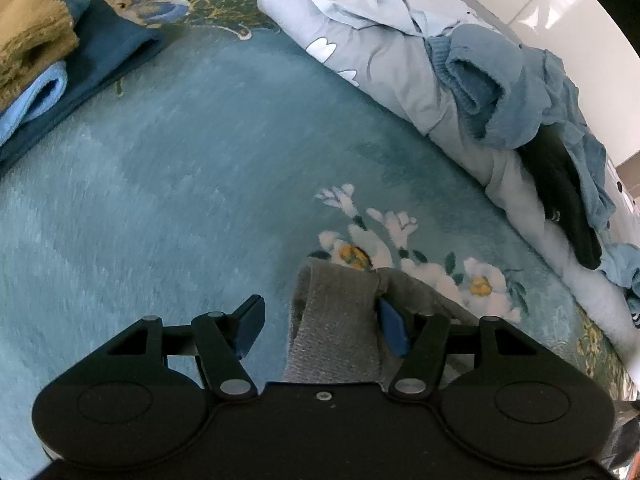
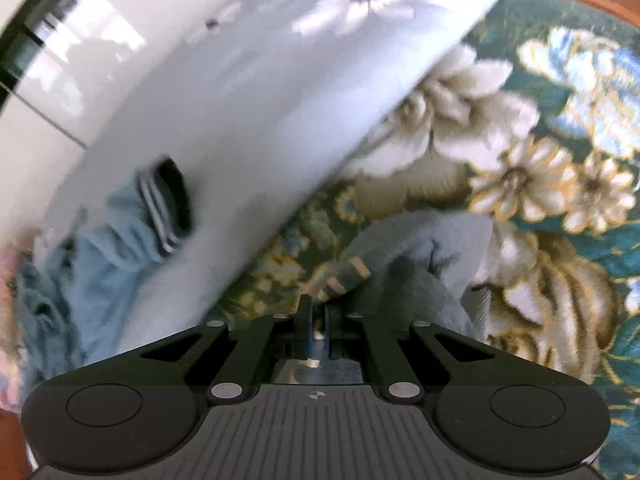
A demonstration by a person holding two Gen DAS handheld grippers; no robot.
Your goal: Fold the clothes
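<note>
Sock [image 1: 334, 328] between parted left gripper [image 1: 320, 322] tongs, unpinched; right gripper [image 2: 317, 316] clamped, perhaps dragging pale garment [image 2: 416, 256] to fold.

1. Plush teal blanket [image 1: 192, 168] with white-and-yellow flower print, centre of the frame.
2. Ribbed grey knit garment [image 1: 336, 320], lower centre.
3. Pale blue-grey quilt [image 1: 384, 40] with white shapes, upper right.
4. Folded navy, light-blue and tan fabric stack [image 1: 48, 64], upper left.
</note>
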